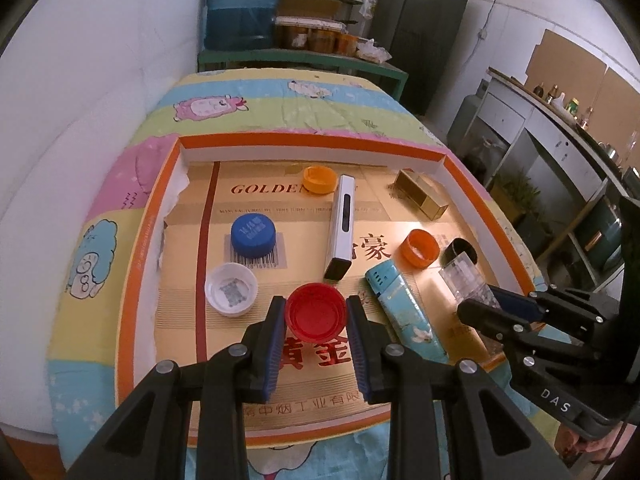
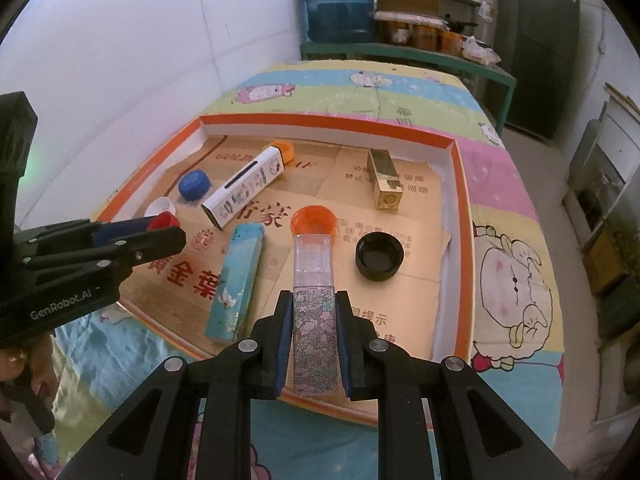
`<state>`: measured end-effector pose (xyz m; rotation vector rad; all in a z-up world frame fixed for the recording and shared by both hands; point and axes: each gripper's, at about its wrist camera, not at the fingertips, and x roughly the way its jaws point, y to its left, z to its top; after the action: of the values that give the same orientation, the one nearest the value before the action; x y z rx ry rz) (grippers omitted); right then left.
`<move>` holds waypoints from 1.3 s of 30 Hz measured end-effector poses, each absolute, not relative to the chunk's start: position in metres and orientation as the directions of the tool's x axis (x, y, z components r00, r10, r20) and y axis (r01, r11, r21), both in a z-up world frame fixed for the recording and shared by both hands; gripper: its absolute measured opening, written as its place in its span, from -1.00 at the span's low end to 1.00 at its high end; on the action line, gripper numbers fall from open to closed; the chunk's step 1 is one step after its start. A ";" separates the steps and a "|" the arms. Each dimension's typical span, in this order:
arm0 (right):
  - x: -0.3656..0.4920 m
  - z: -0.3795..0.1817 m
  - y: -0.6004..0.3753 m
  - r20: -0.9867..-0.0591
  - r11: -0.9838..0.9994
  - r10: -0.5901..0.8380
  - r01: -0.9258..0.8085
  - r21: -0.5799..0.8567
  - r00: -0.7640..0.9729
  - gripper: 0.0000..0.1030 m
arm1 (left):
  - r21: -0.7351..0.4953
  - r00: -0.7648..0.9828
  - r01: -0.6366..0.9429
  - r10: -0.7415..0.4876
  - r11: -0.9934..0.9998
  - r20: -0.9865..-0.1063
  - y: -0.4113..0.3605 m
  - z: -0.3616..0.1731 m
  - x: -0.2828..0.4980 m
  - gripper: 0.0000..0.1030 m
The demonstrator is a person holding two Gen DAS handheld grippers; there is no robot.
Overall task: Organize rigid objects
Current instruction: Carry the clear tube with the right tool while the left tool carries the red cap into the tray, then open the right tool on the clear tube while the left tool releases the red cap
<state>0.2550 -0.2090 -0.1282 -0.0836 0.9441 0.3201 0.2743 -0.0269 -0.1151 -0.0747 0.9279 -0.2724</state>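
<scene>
My left gripper (image 1: 316, 318) is shut on a red bottle cap (image 1: 315, 311), open side up, over the front of the orange-rimmed tray (image 1: 312, 145). My right gripper (image 2: 313, 334) is shut on a clear flower-printed lighter (image 2: 314, 300), held above the tray's front; it also shows in the left wrist view (image 1: 466, 280). In the tray lie a blue cap (image 1: 253, 234), a white cap (image 1: 231, 289), two orange caps (image 1: 319, 179) (image 1: 420, 247), a black cap (image 2: 378, 257), a white lighter (image 1: 342, 226), a teal lighter (image 1: 404, 306) and a gold lighter (image 1: 421, 193).
The tray sits on a table with a cartoon-print cloth (image 1: 256, 98). A white wall (image 1: 80, 80) is on the left. A blue water jug (image 1: 242, 4) and shelves with jars (image 1: 320, 36) stand behind. A counter (image 1: 560, 128) runs along the right.
</scene>
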 end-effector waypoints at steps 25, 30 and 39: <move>0.256 -0.138 -0.210 -0.808 0.955 0.207 -0.291 0.047 0.551 -0.59 | -0.161 0.555 0.221 -0.260 0.962 -0.790 -0.031 -0.124 0.283 -0.41; 0.256 -0.138 -0.210 -0.808 0.956 0.207 -0.291 0.046 0.552 -0.58 | -0.156 0.565 0.219 -0.256 0.963 -0.784 -0.032 -0.122 0.283 -0.39; 0.252 -0.133 -0.211 -0.801 0.956 0.208 -0.289 0.046 0.562 -0.40 | -0.153 0.590 0.216 -0.254 0.964 -0.766 -0.031 -0.115 0.279 -0.37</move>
<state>0.2522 -0.2112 -0.1333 -0.0945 0.9294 0.2934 0.2794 -0.0306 -0.1149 -0.0453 0.8988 -0.2733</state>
